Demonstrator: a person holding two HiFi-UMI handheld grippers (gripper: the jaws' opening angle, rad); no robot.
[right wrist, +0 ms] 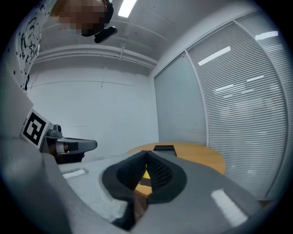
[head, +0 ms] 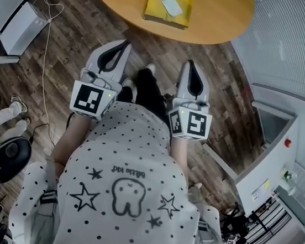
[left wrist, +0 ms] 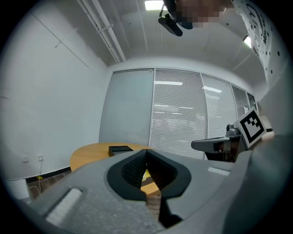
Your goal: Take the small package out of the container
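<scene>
A yellow container (head: 167,4) lies on the round wooden table (head: 222,16) at the top of the head view. A small pale package (head: 171,5) rests inside it. Both grippers hang over the wood floor, short of the table and close to my body. My left gripper (head: 127,43) is shut with nothing in it, its jaws meeting at the tips (left wrist: 146,151). My right gripper (head: 190,63) is likewise shut and empty (right wrist: 146,152). Through the gap behind each pair of jaws a sliver of the yellow container (left wrist: 146,175) shows.
A flat dark object (left wrist: 120,148) lies on the table's far side. A white cable (head: 48,32) trails across the floor at left, near a white box (head: 21,26). Another person's feet (head: 16,107) and a chair (head: 3,157) are at lower left. Grey cabinets (head: 274,146) stand right.
</scene>
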